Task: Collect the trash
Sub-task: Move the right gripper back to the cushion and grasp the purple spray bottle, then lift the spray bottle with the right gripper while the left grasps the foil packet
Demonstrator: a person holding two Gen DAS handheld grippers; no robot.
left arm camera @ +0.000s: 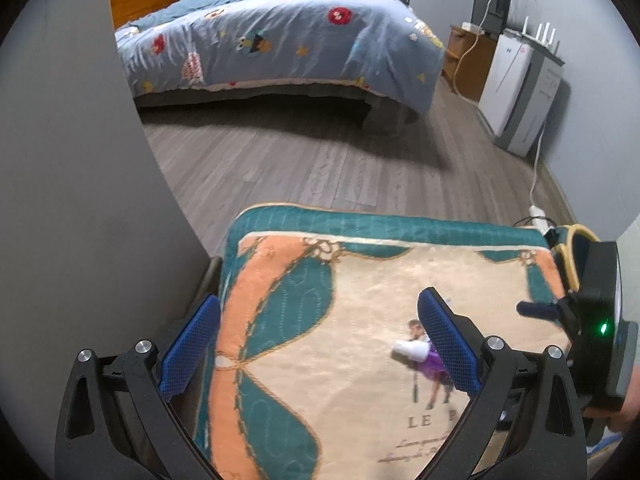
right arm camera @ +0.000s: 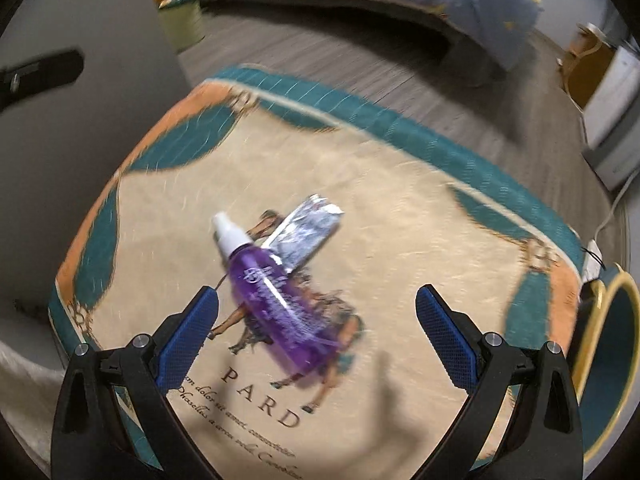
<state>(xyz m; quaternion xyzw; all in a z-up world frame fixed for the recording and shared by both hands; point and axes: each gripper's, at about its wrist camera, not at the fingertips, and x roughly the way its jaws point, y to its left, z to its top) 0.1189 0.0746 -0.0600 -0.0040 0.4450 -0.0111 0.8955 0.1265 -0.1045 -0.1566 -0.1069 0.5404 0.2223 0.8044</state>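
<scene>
Silver foil wrapper (right arm camera: 306,229), light and crinkly, lies ahead of the right gripper (right arm camera: 316,334)'s released fingers, its near end under a purple spray bottle (right arm camera: 276,296), so its free far end looks easiest to pinch.

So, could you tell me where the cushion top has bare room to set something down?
The cushion is bare right of the purple spray bottle up to its teal border, and left of it. The centre is crowded: the bottle touches the silver wrapper.
</scene>
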